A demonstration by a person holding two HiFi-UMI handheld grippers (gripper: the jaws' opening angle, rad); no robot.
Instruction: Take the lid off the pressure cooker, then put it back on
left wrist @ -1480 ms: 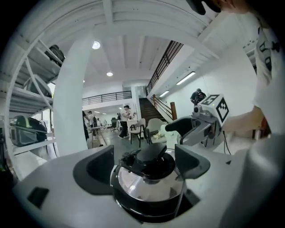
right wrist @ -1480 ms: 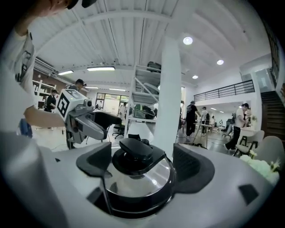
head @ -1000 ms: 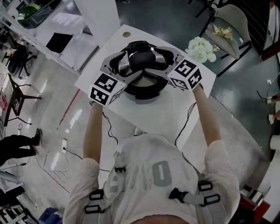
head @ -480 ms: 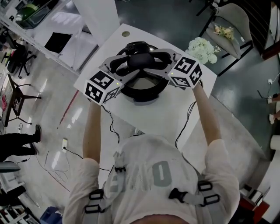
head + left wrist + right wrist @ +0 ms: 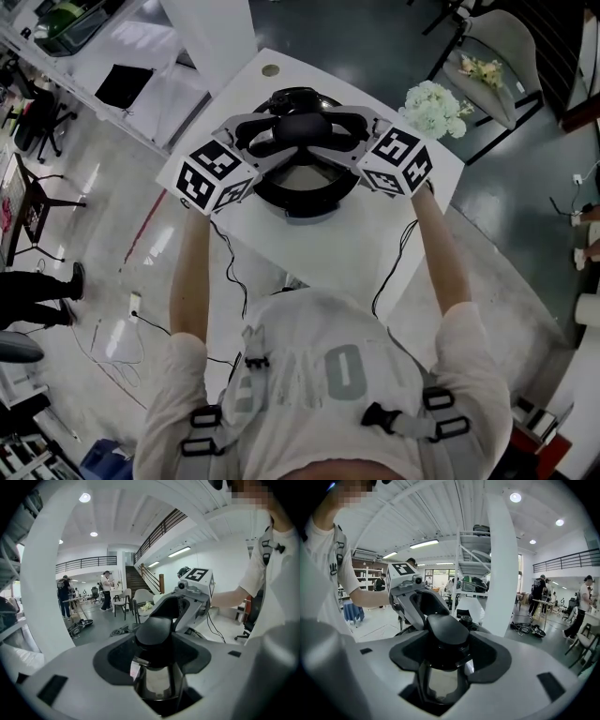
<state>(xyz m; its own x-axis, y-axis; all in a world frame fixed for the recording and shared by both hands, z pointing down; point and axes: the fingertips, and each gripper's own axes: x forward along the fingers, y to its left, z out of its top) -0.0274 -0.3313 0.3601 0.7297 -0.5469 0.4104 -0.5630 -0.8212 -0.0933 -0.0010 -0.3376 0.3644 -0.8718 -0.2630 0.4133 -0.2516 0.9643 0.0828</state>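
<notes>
Pressure cooker [image 5: 305, 195] sits mid-worktop [image 5: 342, 253], black lid handle [image 5: 300, 127] on top. Left hand-held gripper [image 5: 154, 656] comes in from 8 o'clock and right hand-held gripper [image 5: 443, 660] from 4 o'clock. Both sets of jaws have just been closing and now clamp about half-wide on that lid handle from opposite sides. Can't tell if the steel lid [image 5: 157, 686] is clear of the pot.

Right claw [image 5: 445, 654] just closed onto black lid handle [image 5: 447, 631], left claw [image 5: 424, 612] opposite
</notes>
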